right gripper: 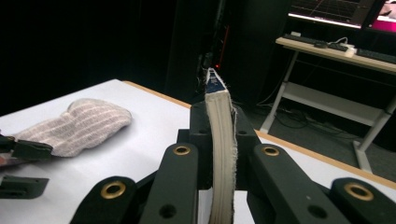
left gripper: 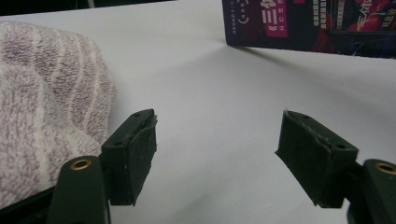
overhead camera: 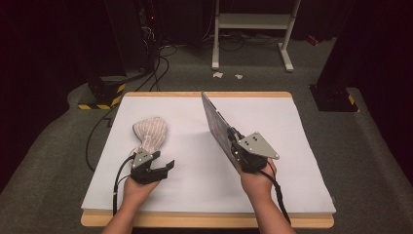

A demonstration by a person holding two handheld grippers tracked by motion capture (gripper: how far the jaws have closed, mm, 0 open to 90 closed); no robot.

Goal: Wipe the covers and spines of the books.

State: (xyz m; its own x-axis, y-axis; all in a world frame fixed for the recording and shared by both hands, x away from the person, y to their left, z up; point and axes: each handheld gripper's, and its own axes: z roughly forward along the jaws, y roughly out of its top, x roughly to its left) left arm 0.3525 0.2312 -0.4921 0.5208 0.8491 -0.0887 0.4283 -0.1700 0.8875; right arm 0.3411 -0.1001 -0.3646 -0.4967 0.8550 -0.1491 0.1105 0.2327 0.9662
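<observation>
Clamped in the right gripper (right gripper: 219, 154), a paperback book (right gripper: 220, 140) stood on edge, its cover text unreadable; left gripper (left gripper: 217, 154) gaped empty beside the striped towel (left gripper: 42, 112) at frame left.

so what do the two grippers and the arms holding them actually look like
Both are black two-jaw tools with flat rectangular pads and brass-coloured pivot rivets. The left gripper and the right gripper each carry a grey three-cornered plate dotted with small holes. A black cable trails back from each along the forearm. The forearms are bare, with no sleeves in view.
</observation>
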